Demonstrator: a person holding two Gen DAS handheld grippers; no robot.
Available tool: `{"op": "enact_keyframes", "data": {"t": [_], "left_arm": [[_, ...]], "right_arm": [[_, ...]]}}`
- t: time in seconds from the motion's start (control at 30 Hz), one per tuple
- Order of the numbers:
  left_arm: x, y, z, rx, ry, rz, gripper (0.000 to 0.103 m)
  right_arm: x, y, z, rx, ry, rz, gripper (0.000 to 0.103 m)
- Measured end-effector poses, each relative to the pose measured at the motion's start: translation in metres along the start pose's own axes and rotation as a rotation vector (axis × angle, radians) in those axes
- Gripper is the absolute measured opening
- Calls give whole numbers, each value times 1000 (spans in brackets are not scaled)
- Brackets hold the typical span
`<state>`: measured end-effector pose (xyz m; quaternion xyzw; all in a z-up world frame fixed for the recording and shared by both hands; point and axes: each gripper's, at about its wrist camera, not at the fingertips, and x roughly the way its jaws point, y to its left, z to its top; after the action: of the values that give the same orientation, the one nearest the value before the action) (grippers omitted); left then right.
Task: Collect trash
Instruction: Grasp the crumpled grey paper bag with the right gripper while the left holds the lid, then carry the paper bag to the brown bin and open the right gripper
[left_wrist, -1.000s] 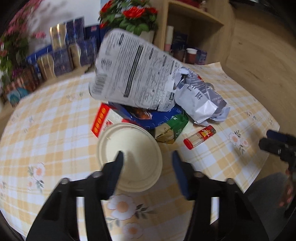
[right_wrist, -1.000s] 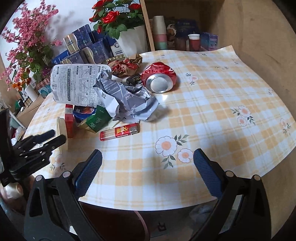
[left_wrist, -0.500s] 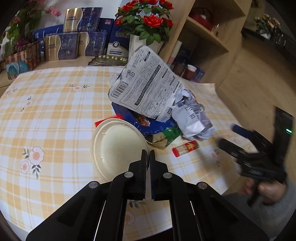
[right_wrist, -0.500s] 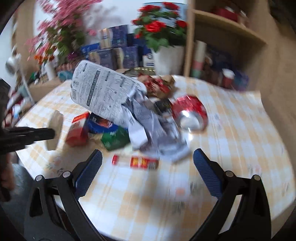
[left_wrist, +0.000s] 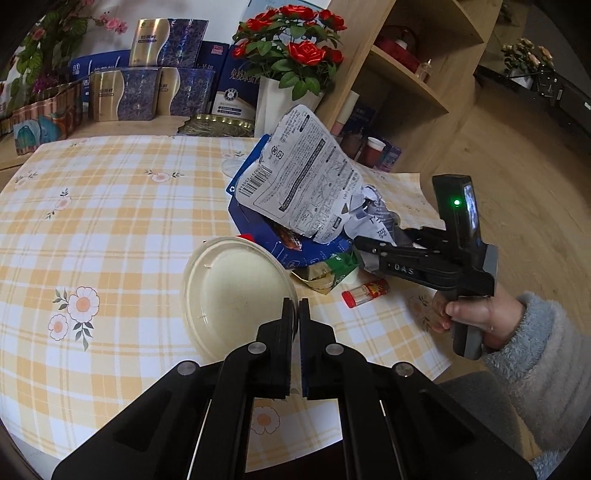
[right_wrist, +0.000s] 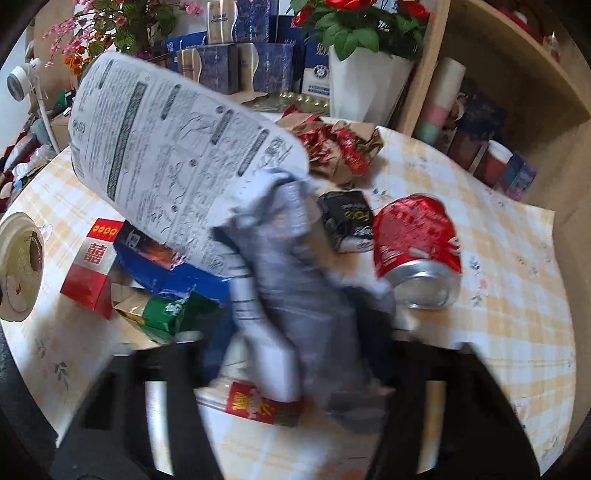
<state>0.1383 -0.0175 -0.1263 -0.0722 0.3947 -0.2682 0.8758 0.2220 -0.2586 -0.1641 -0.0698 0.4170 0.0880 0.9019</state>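
Checked tablecloth (left_wrist: 110, 221) holds trash; left gripper (left_wrist: 294, 314) pinches the empty bowl (left_wrist: 236, 291), right gripper's (left_wrist: 364, 245) state unclear.

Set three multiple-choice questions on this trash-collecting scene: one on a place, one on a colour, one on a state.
1. Where does the red can lie?
A. On the wooden shelf
B. On its side on the tablecloth, next to the black carton
C. Inside the cream lid

2. What colour are the tablecloth's checks?
A. Yellow and white
B. Blue and white
C. Green and red

3. How is the left gripper?
A. Wide open above the table
B. Shut on the red can
C. Shut on the rim of the cream lid

Answers:
1 B: the right wrist view shows the can tipped over on the cloth with the carton just to its left.
2 A: pale yellow and white squares cover the whole table.
3 C: the fingers are pressed together at the lid's near edge.
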Motion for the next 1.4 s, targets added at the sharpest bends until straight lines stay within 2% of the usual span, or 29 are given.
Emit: {"op": "enact_keyframes", "data": {"t": [0.03,0.13,0.4,0.53,0.83,1.0,1.2,1.3,1.4], "left_arm": [[-2,-1,-1,1,-2,-3,4],[-6,-2,-2,-1,-7,-19,4],[-26,-19,-5,32,-20,-41,4],[-39,-30,-13,59,-17,-60,4],[-65,-55,-67,110,51,-86,4],[-81,-52,-102,74,50,-37,4],[-108,-36,-119,23,-7,22,4],[-113,-32,-121,16,-31,34,4],[-110,-34,-125,31,-43,45,4]], "right_arm": [[-3,1,-1,6,-12,9,37],[-23,2,-1,32,-65,33,34],[-91,5,-5,105,-193,78,33],[-126,13,-20,133,-238,119,33],[-183,40,-70,158,-281,231,33],[-191,66,-108,156,-208,368,32],[-157,115,-157,104,1,508,33],[-135,137,-175,86,90,542,33],[-110,152,-191,68,182,541,33]]}}
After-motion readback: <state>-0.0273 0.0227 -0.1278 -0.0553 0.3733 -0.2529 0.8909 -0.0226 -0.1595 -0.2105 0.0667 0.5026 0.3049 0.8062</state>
